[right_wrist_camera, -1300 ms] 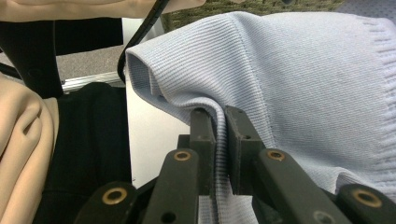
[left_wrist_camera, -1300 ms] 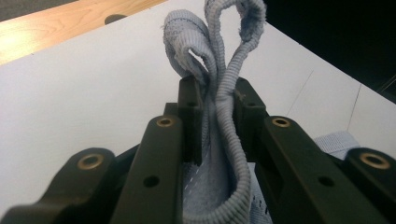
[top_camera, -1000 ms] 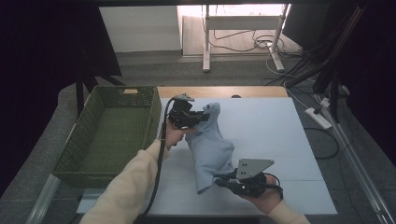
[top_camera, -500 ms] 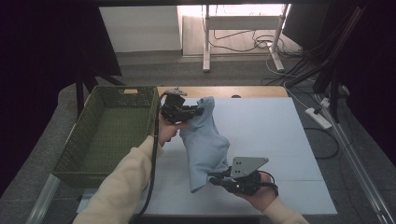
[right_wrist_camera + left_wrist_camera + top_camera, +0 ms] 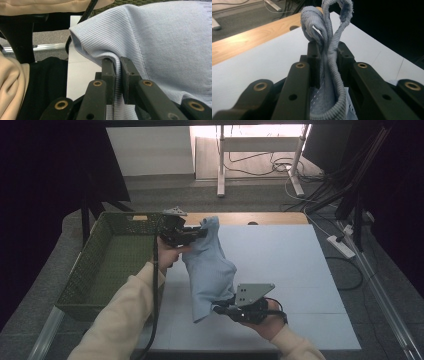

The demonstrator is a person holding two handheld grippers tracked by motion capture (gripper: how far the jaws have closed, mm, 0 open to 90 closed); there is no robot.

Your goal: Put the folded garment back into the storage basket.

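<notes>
One green basket [image 5: 107, 265] stands at the table's [image 5: 300, 270] left. The left gripper [image 5: 192, 234] pinches one pale blue knit garment's [image 5: 210, 270] far edge; the right gripper [image 5: 225, 310] clamps its near fold, lifted mid-table.

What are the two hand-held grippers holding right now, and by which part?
Both hold the light blue knit garment: the left hand-held gripper clamps its ribbed edge at the far end, the right hand-held gripper pinches a fold near the lower end.
</notes>
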